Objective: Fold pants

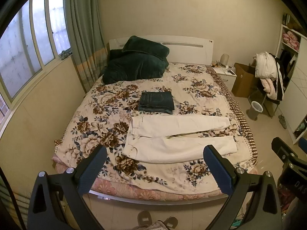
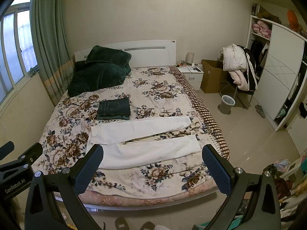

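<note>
Left gripper (image 1: 155, 154) and right gripper (image 2: 152, 153) both spread wide, empty, hovering above bed foot. White pants (image 1: 180, 136) flat on floral bedspread (image 1: 107, 132) at 12 o'clock, untouched; folded jeans (image 1: 156, 102) just beyond

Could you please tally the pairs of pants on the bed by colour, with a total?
White pants, spread flat with the legs apart: 1
Dark blue jeans, folded: 1
Total: 2 pairs, both on the floral bedspread
</note>
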Motion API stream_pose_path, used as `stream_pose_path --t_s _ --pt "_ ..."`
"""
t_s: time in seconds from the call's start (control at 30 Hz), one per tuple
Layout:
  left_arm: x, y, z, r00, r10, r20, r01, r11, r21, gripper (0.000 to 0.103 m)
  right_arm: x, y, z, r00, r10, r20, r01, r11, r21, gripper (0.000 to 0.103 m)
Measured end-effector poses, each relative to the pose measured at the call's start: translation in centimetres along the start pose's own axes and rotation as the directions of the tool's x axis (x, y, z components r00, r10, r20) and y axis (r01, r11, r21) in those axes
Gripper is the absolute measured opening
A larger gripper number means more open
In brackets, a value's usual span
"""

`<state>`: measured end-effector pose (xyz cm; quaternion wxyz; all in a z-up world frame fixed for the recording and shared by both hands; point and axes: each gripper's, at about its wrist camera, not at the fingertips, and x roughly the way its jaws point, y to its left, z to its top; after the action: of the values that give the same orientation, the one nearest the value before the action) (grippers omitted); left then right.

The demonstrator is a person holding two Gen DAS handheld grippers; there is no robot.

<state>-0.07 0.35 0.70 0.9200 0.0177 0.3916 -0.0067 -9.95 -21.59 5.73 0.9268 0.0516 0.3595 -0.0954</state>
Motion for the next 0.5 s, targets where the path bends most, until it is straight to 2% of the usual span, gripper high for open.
stream_pose_path --t_s 0.5 --pt "-0.26 -0.07 0.14 1.000 -0.006 0.003 0.006 1.000 -0.010 0.103 -0.29 0.41 -0.24 1.000 0.000 -0.002 0.000 1.000 -0.005 0.103"
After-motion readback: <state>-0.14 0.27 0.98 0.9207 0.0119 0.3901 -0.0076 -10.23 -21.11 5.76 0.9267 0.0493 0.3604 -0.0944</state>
